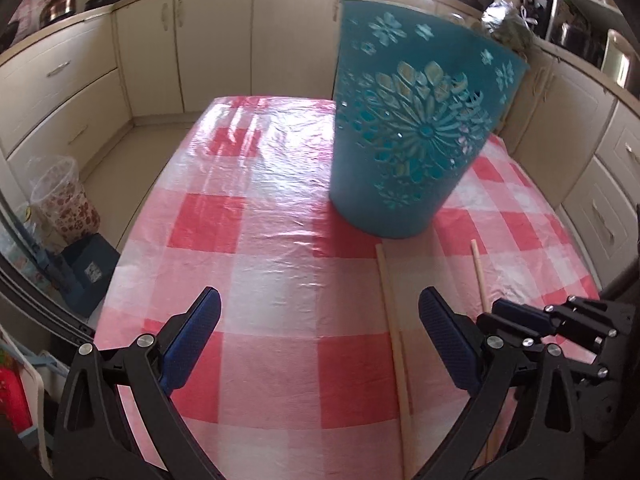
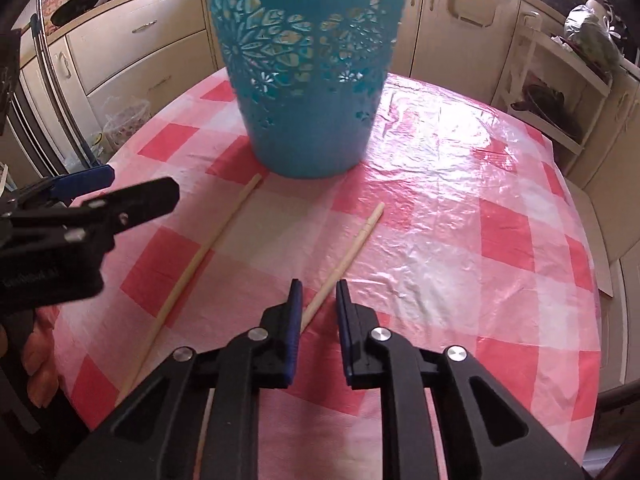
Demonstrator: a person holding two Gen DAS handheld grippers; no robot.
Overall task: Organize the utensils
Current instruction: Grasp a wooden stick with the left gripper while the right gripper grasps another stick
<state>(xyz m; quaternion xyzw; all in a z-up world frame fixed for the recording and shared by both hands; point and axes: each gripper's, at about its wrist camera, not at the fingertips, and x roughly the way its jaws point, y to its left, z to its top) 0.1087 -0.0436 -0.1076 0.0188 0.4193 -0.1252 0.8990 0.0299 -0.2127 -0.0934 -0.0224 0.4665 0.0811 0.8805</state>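
A kitchen with cream cabinets (image 1: 208,36) surrounds a table under a red-and-white checked cloth (image 1: 248,240) with a clear plastic cover. Nearest, the left gripper (image 1: 320,312) hovers over bare cloth with its jaws wide apart and nothing between them. The right gripper (image 2: 318,292) is on the other side of the long chopstick from it; its jaws are narrowly apart, the short chopstick (image 2: 348,252) runs into the gap, and no pad can be seen pressing on it. Both chopsticks lie flat on the cloth in front of the teal basket (image 2: 304,80), the long chopstick (image 2: 208,252) left of the short one in the right wrist view. The basket stands upright farther back, pierced with flower cut-outs. Its contents cannot be made out.
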